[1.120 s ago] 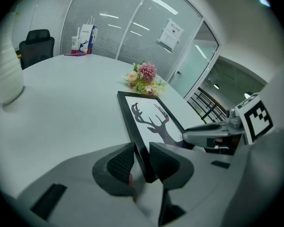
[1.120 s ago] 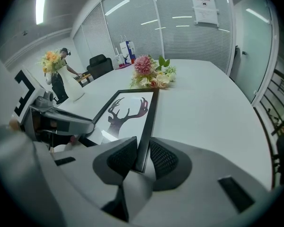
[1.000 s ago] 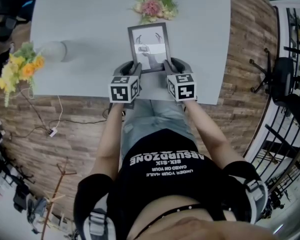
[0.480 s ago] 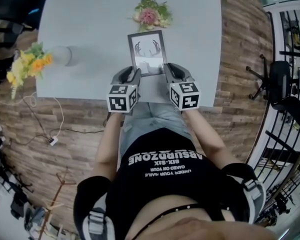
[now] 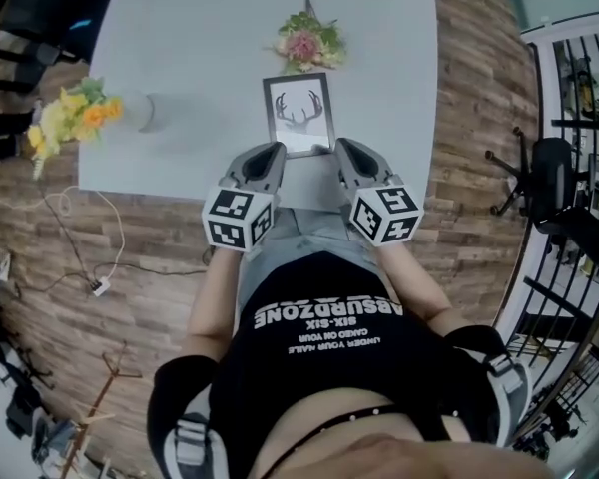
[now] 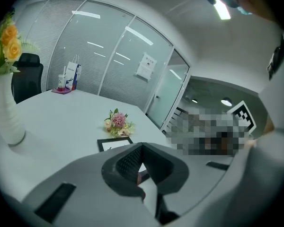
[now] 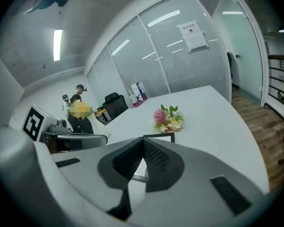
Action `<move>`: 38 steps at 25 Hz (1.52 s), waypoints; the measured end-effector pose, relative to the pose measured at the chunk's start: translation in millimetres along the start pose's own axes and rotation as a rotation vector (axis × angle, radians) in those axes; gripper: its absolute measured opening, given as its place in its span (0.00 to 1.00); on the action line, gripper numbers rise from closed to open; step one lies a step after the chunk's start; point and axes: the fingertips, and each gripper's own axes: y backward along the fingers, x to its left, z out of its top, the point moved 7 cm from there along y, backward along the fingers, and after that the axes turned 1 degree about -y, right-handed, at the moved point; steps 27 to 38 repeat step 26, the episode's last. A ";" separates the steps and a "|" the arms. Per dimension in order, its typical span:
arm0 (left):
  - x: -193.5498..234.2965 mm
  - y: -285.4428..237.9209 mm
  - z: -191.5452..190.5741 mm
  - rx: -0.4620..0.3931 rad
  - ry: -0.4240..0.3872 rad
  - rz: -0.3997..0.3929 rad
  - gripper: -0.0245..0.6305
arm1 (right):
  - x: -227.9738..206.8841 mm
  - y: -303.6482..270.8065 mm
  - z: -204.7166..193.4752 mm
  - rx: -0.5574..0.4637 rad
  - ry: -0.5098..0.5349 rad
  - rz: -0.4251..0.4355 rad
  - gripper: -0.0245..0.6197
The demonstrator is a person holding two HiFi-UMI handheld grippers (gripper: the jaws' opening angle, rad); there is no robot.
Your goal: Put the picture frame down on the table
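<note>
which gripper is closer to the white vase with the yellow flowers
Left. The left gripper sits to the right of the white vase, by the near left corner of the picture frame; the right gripper is farther, at its near right corner.

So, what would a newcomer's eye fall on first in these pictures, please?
Most likely the black picture frame with its antler drawing, lying on the grey table at the tips of the left hand-held gripper and the right hand-held gripper. Then the pink bouquet beyond it, and the yellow flowers in a white vase at the table's left edge.
</note>
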 end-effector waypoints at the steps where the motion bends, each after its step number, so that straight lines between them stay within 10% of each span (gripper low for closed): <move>1: -2.5 3.3 2.7 -0.008 -0.005 -0.005 0.06 | 3.3 1.8 2.4 0.000 0.016 0.005 0.06; 38: -23.4 22.3 2.5 -0.025 -0.028 0.042 0.06 | 16.6 10.8 8.2 0.050 0.145 0.046 0.06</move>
